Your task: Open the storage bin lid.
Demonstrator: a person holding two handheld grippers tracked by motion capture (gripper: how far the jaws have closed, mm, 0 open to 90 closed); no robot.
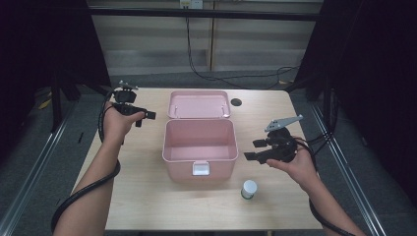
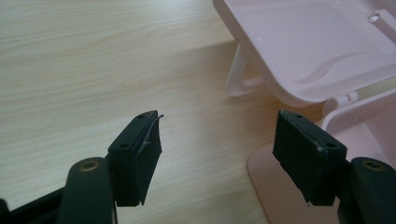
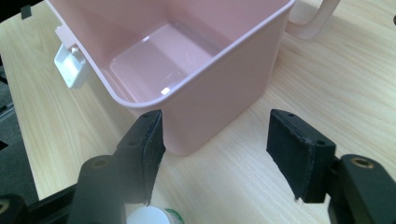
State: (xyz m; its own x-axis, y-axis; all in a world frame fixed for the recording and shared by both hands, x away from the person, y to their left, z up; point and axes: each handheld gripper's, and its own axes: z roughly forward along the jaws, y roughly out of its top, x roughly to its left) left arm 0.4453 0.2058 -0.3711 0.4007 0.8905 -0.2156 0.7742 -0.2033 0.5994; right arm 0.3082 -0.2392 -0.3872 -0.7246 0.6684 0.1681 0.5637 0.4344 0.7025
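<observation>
Centrally on the pale wood worktop (image 1: 147,196) stands a pink box (image 1: 199,156), lid (image 1: 198,104) swung fully back behind it on its hinge, so the inside lies bare. A white latch (image 1: 201,169) sits on the front wall, facing the person. A small white-capped jar (image 1: 249,189) stands upright near the box's front right corner, apart from it.

Left tongs (image 1: 145,118) hover off the box's rear left corner, beside the lid, pointing toward it. Their jaws stand wide with nothing between the pads. From the left gripper view, the left tongs (image 2: 217,154) look down at bare wood, with the lid (image 2: 317,51) and its looped handle (image 2: 238,77) just beyond and the box (image 2: 280,196) under the right-hand jaw.

Right tongs (image 1: 255,150) hover just off the box's right wall, near but not touching, aimed at it. Their jaws also stand wide and hold nothing. From the right gripper view, the right tongs (image 3: 215,154) face a corner of the box (image 3: 219,102), with the latch (image 3: 70,65) on the far left wall and the jar (image 3: 152,217) cap peeking up at the bottom edge beside the left-hand jaw
</observation>
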